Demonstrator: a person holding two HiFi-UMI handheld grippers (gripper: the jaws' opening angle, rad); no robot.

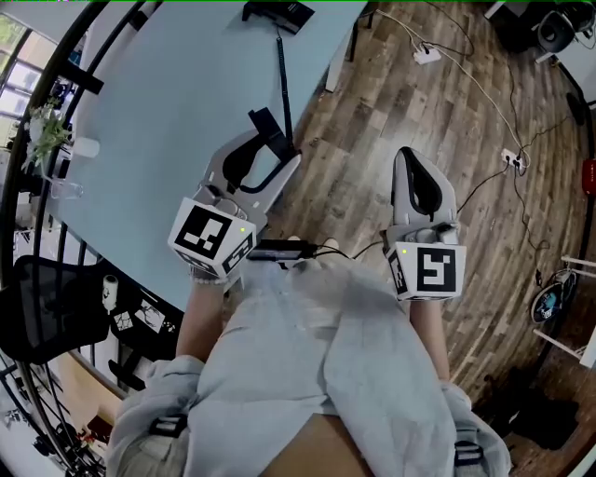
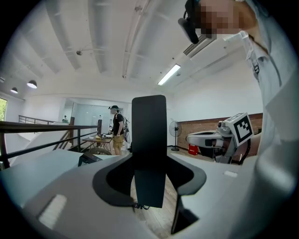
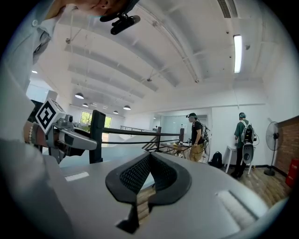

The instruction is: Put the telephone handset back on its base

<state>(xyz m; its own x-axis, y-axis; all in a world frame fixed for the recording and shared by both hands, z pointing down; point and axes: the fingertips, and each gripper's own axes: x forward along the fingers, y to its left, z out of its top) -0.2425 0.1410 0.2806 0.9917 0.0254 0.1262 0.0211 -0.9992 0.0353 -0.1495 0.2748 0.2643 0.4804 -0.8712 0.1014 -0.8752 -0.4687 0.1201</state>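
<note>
**A:** Tongs status?
**B:** Right gripper is closed and empty, near me over the floor. Left gripper is clamped across the handset at the table edge.
**A:** Handling?
**B:** Rigid plastic, likely light and a bit slick, so I'd hold it mid-bar. The coiled cord may tug toward the base at the far end.

text: none legible | left cube, right cube: coded squares only | finer print possibly too blurred
</note>
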